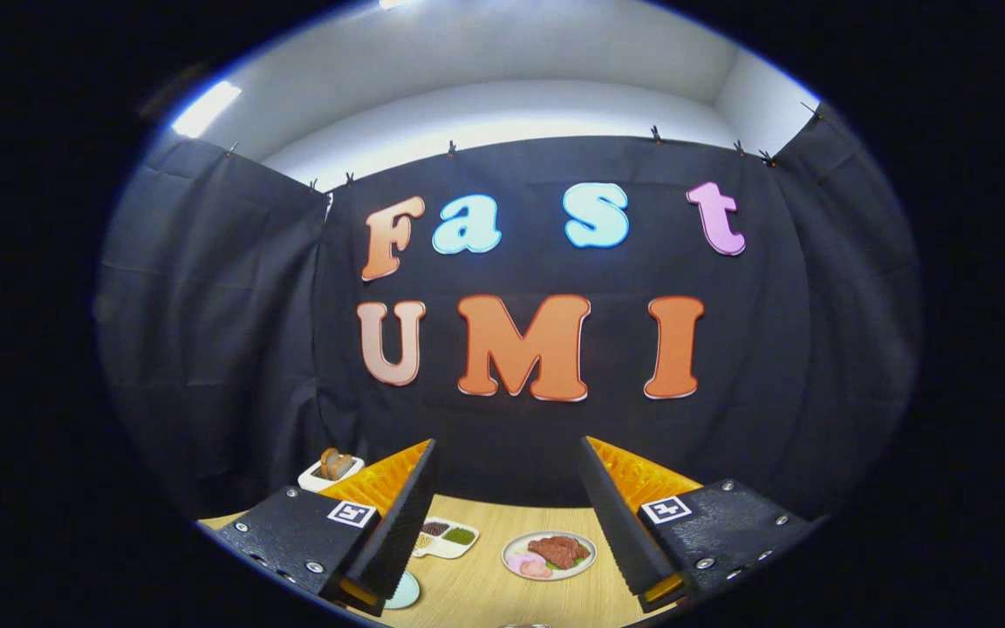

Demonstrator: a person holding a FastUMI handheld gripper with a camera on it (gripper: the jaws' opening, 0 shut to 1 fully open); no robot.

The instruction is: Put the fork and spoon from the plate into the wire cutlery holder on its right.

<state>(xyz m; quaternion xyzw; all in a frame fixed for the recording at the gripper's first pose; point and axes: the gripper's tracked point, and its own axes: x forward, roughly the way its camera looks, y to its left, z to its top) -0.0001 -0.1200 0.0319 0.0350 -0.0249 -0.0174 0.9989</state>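
Gripper [507,515] fingers spread wide, empty; between them on my table [485,593] sit a meat plate [549,556] and a divided dish [446,537].

Ceiling strip light [206,108] glares upper left; dark cloth wall dim. Bench [485,584] evenly lit, sharp. Strong fisheye bending, slight softness toward rim.

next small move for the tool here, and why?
Probably tilt down toward the table. The tool is open, holds nothing and points mostly at the wall; between its fingers lie a meat plate and a divided dish, with no fork, spoon or holder seen yet.
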